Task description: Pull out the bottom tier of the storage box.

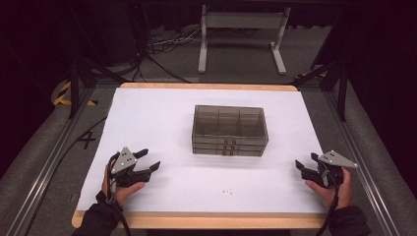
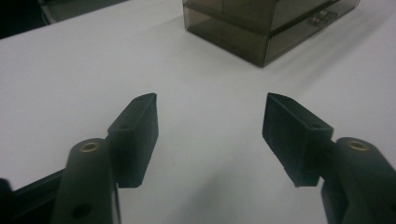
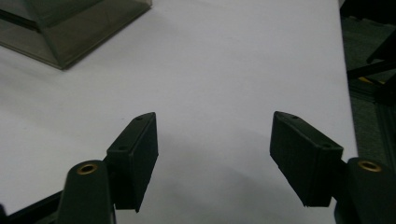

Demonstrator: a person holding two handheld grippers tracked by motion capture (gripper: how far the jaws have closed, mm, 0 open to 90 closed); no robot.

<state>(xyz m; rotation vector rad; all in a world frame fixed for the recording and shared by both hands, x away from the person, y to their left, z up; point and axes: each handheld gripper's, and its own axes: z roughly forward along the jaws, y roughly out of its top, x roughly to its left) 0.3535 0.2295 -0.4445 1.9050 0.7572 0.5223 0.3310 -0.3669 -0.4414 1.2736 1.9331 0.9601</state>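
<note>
A smoky translucent drawer box (image 1: pixel 230 130) stands in the middle of the white table top (image 1: pixel 157 113), with small handles (image 1: pixel 228 146) on its front. My left gripper (image 1: pixel 150 159) rests at the front left, open, nothing between its jaws. In the left gripper view the open left gripper (image 2: pixel 210 100) points at bare white surface, with the box (image 2: pixel 271 23) ahead to the right. My right gripper (image 1: pixel 305 161) sits at the front right, also open and holding nothing. The right gripper view has the right gripper (image 3: pixel 215 116) over bare surface, the box's corner (image 3: pixel 70 23) at the upper left.
A few tiny white bits (image 1: pixel 227 191) lie near the front edge, between the two grippers. Behind the table stands a white metal frame (image 1: pixel 241 37) with cables (image 1: pixel 167 44) on the floor. Metal rails (image 1: pixel 54 152) run along both sides.
</note>
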